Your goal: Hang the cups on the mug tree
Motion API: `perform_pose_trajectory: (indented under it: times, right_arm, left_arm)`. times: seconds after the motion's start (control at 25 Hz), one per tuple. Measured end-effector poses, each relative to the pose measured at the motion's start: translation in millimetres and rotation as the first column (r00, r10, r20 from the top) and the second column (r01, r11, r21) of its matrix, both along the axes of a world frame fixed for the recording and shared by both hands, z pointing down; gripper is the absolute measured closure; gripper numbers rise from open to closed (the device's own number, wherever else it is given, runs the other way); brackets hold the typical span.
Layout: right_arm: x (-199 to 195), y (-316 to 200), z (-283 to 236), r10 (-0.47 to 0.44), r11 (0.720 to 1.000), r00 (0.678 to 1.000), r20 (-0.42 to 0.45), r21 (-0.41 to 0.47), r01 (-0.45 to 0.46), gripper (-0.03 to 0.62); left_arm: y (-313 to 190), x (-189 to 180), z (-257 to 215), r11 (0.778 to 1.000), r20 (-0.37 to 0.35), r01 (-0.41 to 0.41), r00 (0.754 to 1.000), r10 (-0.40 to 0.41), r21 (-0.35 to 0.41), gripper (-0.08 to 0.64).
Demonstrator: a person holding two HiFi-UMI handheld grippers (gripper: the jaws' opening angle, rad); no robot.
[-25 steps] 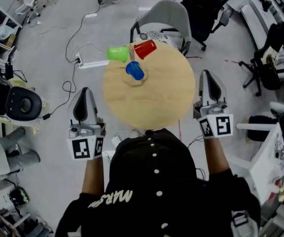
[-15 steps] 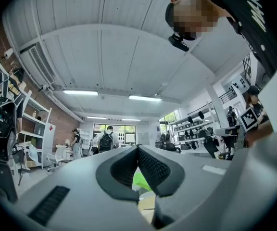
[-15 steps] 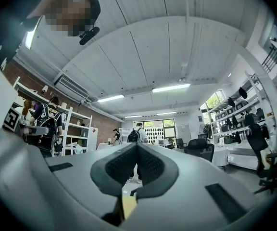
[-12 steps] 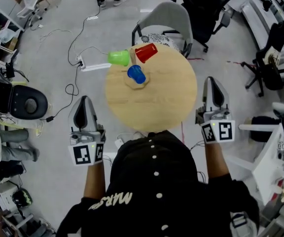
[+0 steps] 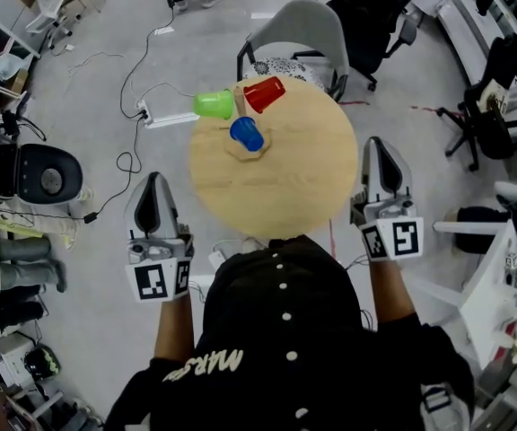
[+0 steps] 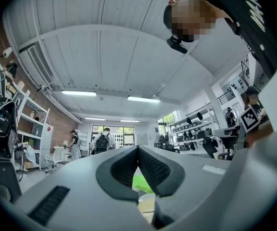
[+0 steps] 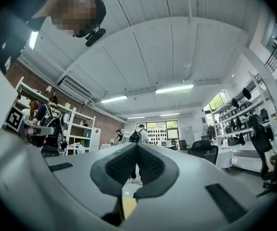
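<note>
On the round wooden table (image 5: 285,178) a wooden mug tree (image 5: 245,142) stands at the far left, with a green cup (image 5: 214,105), a red cup (image 5: 265,92) and a blue cup (image 5: 246,133) hanging on it. My left gripper (image 5: 155,183) is held off the table's left edge, jaws shut and empty. My right gripper (image 5: 383,149) is held off the right edge, also shut and empty. In the left gripper view the green cup (image 6: 142,183) shows below the closed tips (image 6: 138,148). The right gripper view looks over its closed tips (image 7: 137,145) into the room.
A grey chair (image 5: 299,34) stands behind the table, a black office chair (image 5: 380,7) beyond it. A power strip and cables (image 5: 164,113) lie on the floor at left. A round black device (image 5: 48,176) sits far left. People stand in the background.
Both grippers hold nearly the same place beside the table; the view has shifted slightly. The cups stay on the tree.
</note>
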State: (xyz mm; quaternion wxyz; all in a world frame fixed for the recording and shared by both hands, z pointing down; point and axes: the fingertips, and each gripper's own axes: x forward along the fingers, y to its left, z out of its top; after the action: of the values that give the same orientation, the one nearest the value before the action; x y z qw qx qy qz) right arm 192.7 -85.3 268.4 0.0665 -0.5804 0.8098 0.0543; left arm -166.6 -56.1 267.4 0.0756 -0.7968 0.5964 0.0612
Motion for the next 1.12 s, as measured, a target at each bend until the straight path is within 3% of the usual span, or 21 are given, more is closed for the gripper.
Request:
perform_pose_trajectory:
  times: [0.32,1.12]
  right_arm:
    - [-23.3,-11.6,0.6,-0.053,0.999,0.999,-0.008,-0.015,0.052,0.592]
    - [-28.8,-17.0,11.6,-0.058,0.997,0.998,-0.008,-0.045,0.057,0.592]
  left_arm:
    - [1.7,0.5,-4.7,1.0,-0.026,0.001,1.0,-0.001,0.006,0.558]
    - [-1.4,2.3,0.9,1.0,-0.04,-0.019,0.999,0.019,-0.004,0.558]
